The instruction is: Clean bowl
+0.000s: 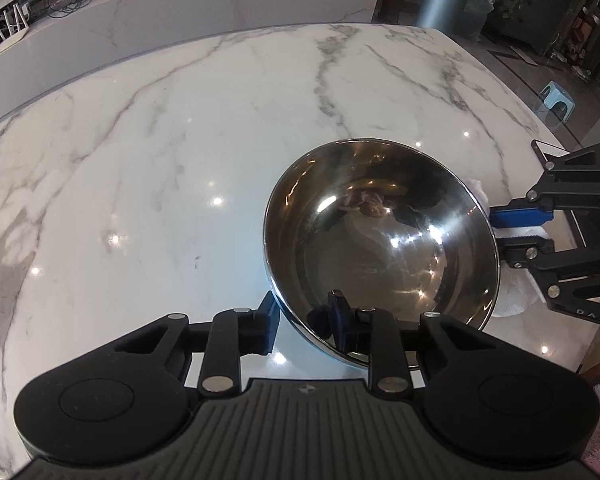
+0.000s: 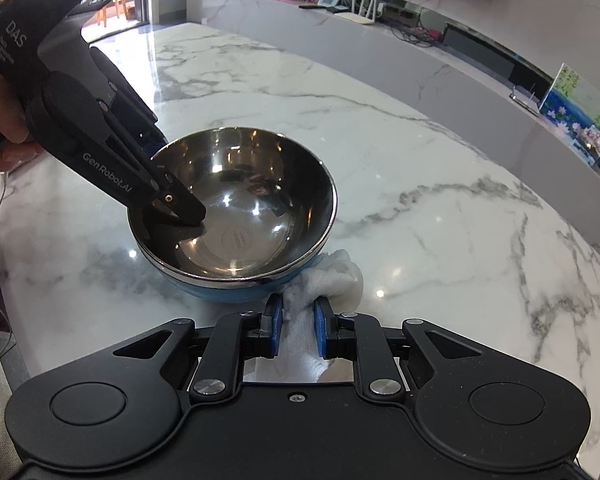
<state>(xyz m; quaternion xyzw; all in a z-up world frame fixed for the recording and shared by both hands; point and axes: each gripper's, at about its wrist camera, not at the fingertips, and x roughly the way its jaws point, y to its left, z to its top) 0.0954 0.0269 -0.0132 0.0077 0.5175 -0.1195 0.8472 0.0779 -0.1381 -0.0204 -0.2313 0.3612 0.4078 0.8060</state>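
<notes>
A steel bowl [image 1: 380,240] with a blue outside [image 2: 236,236] stands on the marble table [image 1: 160,160]. My left gripper [image 1: 304,320] is shut on the bowl's near rim, one finger inside and one outside; it shows in the right wrist view [image 2: 176,208] at the bowl's left rim. My right gripper [image 2: 296,328] is shut on a white cloth [image 2: 328,280] that touches the bowl's outer wall. In the left wrist view the right gripper [image 1: 516,232] sits at the bowl's right side with the cloth [image 1: 512,296] under it.
The marble table [image 2: 460,200] stretches far beyond the bowl. Its right edge [image 1: 560,148] runs close to the right gripper, with a phone [image 1: 544,152] lying there. A long marble counter [image 2: 380,40] stands behind the table.
</notes>
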